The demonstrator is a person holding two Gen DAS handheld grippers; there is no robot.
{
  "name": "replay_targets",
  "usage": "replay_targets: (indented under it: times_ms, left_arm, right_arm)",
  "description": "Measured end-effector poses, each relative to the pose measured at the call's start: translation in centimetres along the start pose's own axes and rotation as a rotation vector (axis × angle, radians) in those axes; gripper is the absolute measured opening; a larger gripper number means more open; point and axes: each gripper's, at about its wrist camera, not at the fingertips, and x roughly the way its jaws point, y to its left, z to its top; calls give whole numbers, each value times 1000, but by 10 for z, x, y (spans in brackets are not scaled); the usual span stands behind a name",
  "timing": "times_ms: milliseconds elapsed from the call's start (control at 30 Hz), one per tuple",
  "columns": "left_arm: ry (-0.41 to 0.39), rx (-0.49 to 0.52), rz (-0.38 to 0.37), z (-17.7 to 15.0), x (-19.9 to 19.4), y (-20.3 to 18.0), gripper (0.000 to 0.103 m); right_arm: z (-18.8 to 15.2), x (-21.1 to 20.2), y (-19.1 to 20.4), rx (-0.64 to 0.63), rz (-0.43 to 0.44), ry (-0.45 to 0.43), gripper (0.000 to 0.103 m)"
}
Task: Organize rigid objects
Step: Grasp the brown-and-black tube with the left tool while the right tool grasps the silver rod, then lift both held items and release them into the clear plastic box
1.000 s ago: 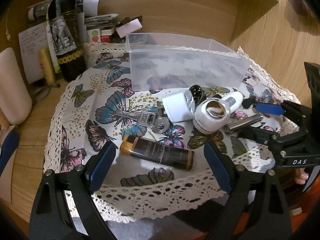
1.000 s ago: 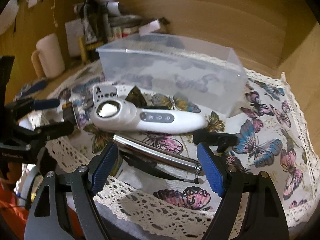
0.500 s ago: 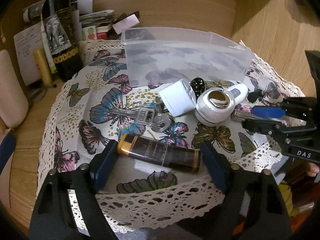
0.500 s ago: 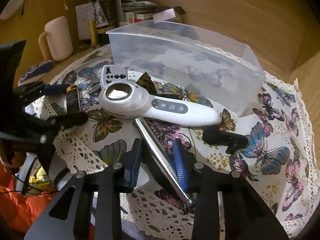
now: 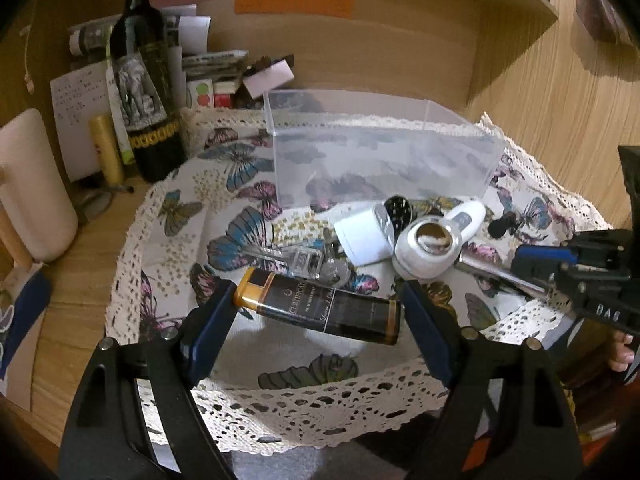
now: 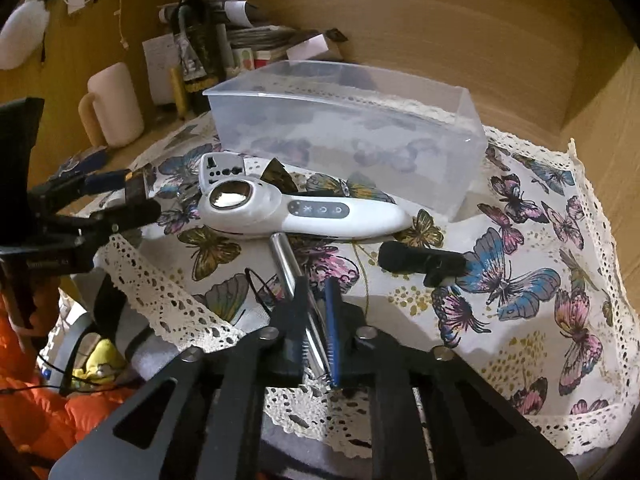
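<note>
My left gripper (image 5: 316, 312) is shut on a black tube with an orange cap (image 5: 320, 306), gripped end to end and lifted slightly off the butterfly cloth (image 5: 180, 216). My right gripper (image 6: 316, 292) is shut on a silver metal rod (image 6: 286, 264); it also shows in the left wrist view (image 5: 536, 276). A white handheld device (image 6: 296, 210), a white adapter (image 5: 360, 234), keys (image 5: 304, 258) and a black clip (image 6: 420, 262) lie on the cloth. A clear plastic bin (image 5: 380, 156) stands behind them.
A dark wine bottle (image 5: 144, 80), a cream mug (image 6: 114, 106), papers and small boxes (image 5: 208, 76) crowd the back left of the wooden desk. A wooden wall (image 5: 540, 92) rises at the right. Orange fabric (image 6: 40, 400) lies below the desk edge.
My right gripper closed on the silver rod and turned it. My left gripper closed on the black tube's ends and lifted it slightly.
</note>
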Motion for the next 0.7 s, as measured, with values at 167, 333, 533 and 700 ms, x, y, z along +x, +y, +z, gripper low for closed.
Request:
replay_targets:
  times_ms: [167, 333, 533, 700]
  left_arm:
    - [-26, 6, -7, 5, -6, -4, 83]
    - [-47, 14, 0, 10, -10, -8, 83]
    - [-81, -5, 2, 25, -17, -7, 83]
    - [-130, -5, -10, 45, -24, -7, 83]
  right_arm:
    - [-1, 15, 5, -23, 35, 50, 23]
    - [-3, 18, 9, -29, 14, 34, 14]
    - [1, -7, -2, 25, -31, -45, 14]
    - [20, -36, -15, 57, -88, -159, 14]
